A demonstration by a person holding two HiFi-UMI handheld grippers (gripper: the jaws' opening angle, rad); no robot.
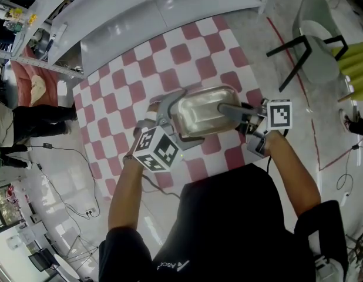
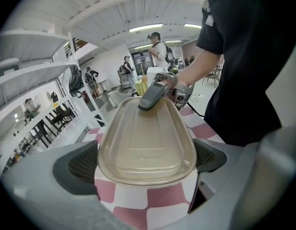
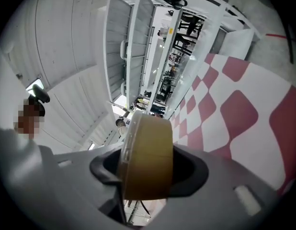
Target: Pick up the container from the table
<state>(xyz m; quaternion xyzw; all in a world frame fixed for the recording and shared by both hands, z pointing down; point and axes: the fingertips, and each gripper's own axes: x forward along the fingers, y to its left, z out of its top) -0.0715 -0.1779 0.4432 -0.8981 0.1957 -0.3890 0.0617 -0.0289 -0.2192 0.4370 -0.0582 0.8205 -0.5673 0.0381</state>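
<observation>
**Container clamped at both ends over the checked table**

The tan, see-through container [image 1: 202,113] sits between the two grippers above the red-and-white checked table [image 1: 170,57], near the table's front edge. Whether its base is clear of the cloth I cannot tell.

The left gripper [image 1: 175,124] comes in from the person's left and points downward. Its jaws are spread across the container's width, with a dark pad pressed against each long side at that end.

The right gripper [image 1: 228,111] reaches in about level from the opposite end. It is rolled so that one jaw lies on top of the container and the other beneath it. In the right gripper view that short end shows edge-on, pinched between both pads.

The left forearm [image 1: 125,187] and the right forearm [image 1: 293,163] are bare and angle inward toward the container — elbows held out on either side of the black shirt [image 1: 228,228].
</observation>
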